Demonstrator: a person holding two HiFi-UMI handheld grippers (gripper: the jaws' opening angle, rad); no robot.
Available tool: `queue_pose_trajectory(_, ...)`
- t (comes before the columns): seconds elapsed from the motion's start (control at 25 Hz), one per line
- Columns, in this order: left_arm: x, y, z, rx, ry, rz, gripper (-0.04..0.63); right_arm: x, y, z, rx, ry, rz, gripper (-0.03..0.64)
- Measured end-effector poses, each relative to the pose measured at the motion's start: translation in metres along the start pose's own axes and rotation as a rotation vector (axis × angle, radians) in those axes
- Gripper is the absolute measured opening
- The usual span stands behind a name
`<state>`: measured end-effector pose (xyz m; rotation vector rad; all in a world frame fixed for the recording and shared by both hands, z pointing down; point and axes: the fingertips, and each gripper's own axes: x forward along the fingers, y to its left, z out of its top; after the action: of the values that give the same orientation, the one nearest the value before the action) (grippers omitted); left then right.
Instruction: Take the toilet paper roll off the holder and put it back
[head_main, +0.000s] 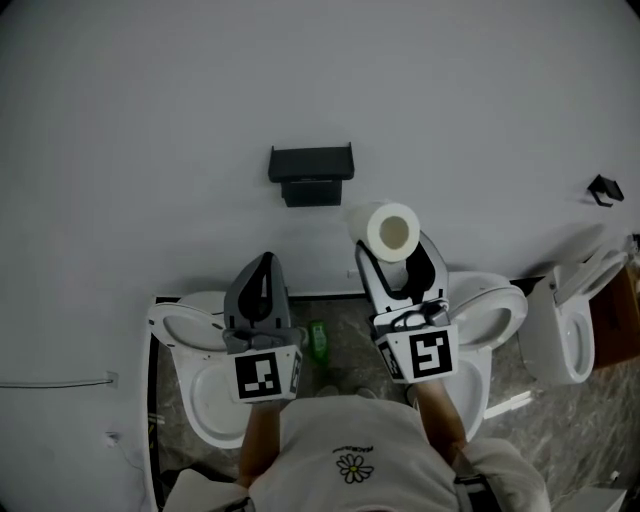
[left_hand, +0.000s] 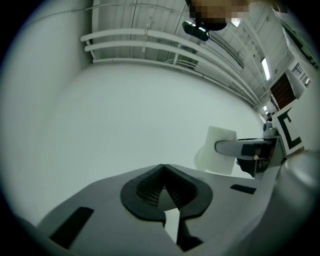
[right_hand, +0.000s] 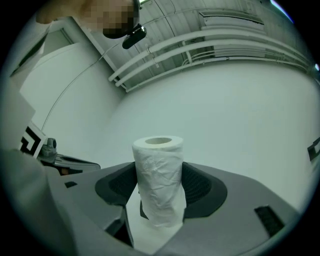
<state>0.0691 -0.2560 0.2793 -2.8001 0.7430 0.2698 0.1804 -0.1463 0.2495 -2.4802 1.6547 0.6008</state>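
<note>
Roll-holding is the job of the right claw (right_hand: 159, 186) just now; its two jaws press on the sides of the toilet paper roll (right_hand: 159, 175), one jaw on each side, so the roll sits tight between them; the hole of the roll points up in the right gripper view and toward the camera in the head view; a bit of loose paper seems to hang under it.

Left claw (left_hand: 162, 169) has its jaws closed with the tips together and nothing between them; it hangs in the air to the left of the right claw, well apart from the roll.

Black holder (head_main: 311, 176) is on the white wall (head_main: 180, 100), ahead of the right claw, up and a bit to its left; the holder looks bare, with no roll on it; the roll is near it but not touching it.

I think the first half of the task is done, since the roll is off the holder and in the claw; the step in hand looks like the putting back.

Next move calls for the right claw to carry the roll up and left to the holder; the roll may need a turn to fit; I cannot tell from here how the holder takes it; the jaws should let go only once the roll rests there.
</note>
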Motion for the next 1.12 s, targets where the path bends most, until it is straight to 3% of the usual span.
queue_pose_trajectory(0.56,0.006,0.001,0.001,-0.047,-0.013,0.032,0.017,-0.012,-0.004,-0.019,0.034,0.047,0.003,0.276)
queue_pose_trajectory(0.8,0.006,0.006,-0.002,0.007,-0.013,0.03,0.017,-0.011,-0.006,-0.025,0.045,0.062,0.0,0.278)
queue_pose_trajectory(1.0,0.004,0.009,0.0,-0.037,-0.011,0.048,0.017,-0.007,-0.008,-0.023,0.076,0.056,0.011,0.277)
queue_pose_trajectory(1.12,0.005,0.015,-0.002,0.0,-0.011,0.049,0.017,0.016,-0.013,-0.007,0.069,0.028,0.03,0.277)
